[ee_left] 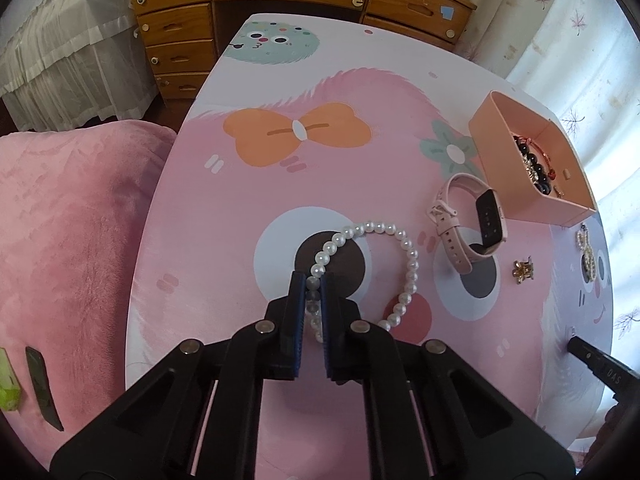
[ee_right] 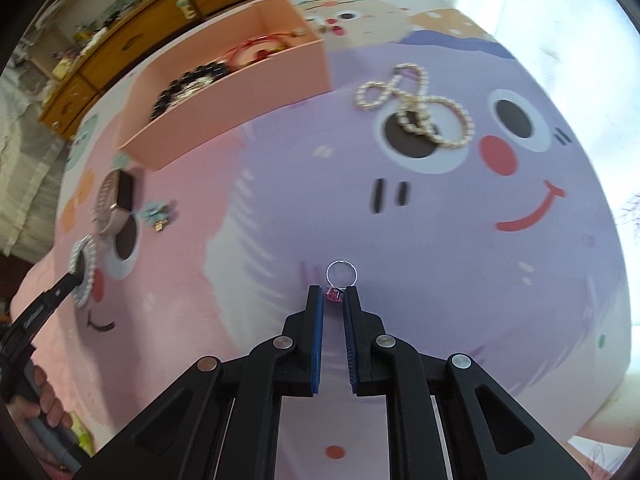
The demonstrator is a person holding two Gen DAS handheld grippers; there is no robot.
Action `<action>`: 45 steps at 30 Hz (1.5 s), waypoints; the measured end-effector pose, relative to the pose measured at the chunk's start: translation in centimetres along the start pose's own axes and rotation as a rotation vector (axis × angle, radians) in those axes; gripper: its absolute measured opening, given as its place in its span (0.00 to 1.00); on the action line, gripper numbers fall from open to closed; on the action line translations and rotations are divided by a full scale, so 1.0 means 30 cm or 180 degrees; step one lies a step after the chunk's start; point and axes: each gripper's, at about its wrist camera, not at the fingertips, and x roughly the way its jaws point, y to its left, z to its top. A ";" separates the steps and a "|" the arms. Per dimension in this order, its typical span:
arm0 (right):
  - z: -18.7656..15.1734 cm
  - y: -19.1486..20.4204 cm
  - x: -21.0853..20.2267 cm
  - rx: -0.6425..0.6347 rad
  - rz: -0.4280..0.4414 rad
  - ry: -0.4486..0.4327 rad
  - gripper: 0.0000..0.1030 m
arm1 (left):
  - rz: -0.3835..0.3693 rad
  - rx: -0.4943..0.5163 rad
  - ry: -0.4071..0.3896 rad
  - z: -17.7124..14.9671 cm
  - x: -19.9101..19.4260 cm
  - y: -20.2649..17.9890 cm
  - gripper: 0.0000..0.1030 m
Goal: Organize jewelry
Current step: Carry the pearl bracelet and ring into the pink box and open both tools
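1. Pearls: your left gripper (ee_left: 314, 282) is clamped on the pearl bracelet (ee_left: 404, 240), pinching two or three beads between its blue pads. The rest of the loop lies on the table (ee_left: 200, 200), near the edge closest to you.
2. Your right gripper (ee_right: 333, 294) is closed on a ring (ee_right: 341, 274), gripping it at the pink stone, with the thin silver band sticking out past the tips. It sits over the purple part of the cover, near the table's front edge.
3. The pink box (ee_left: 504, 160) stands toward the far right corner and already holds a dark bead bracelet and a red one.
4. Left out on the table: a pink watch (ee_left: 466, 220) just beside the box, a small gold clip (ee_left: 524, 270), and a tangled pearl string (ee_right: 416, 108) in front of the box.
5. Handling, as I judge it: the bracelet is light and limp, and its smooth round beads could roll out of a pinch, so lift slowly and let the loop hang free.
6. The ring is tiny, stiff and slippery. Held only at the stone it could twist or pop loose, so keep the gripper pointing down on the way to the box.
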 end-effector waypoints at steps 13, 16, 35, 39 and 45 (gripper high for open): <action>-0.052 0.165 -0.035 -0.0831 0.0517 -0.0302 0.10 | -0.0853 -0.0302 -0.0509 0.032 -0.149 -0.013 0.05; -0.033 0.200 -0.083 -0.1091 0.0623 -0.0431 0.10 | -0.0942 -0.0243 -0.0583 0.045 -0.185 -0.042 0.05; 0.234 0.300 -0.326 -0.1688 0.1236 -0.1204 0.10 | -0.1719 -0.0082 -0.1133 0.147 -0.422 -0.297 0.05; 0.333 0.242 -0.346 -0.1512 0.1153 -0.1214 0.10 | -0.1782 -0.0059 -0.1275 0.184 -0.438 -0.362 0.05; 0.462 0.130 -0.327 -0.1342 0.0992 -0.1219 0.10 | -0.1822 0.0064 -0.1412 0.255 -0.412 -0.487 0.05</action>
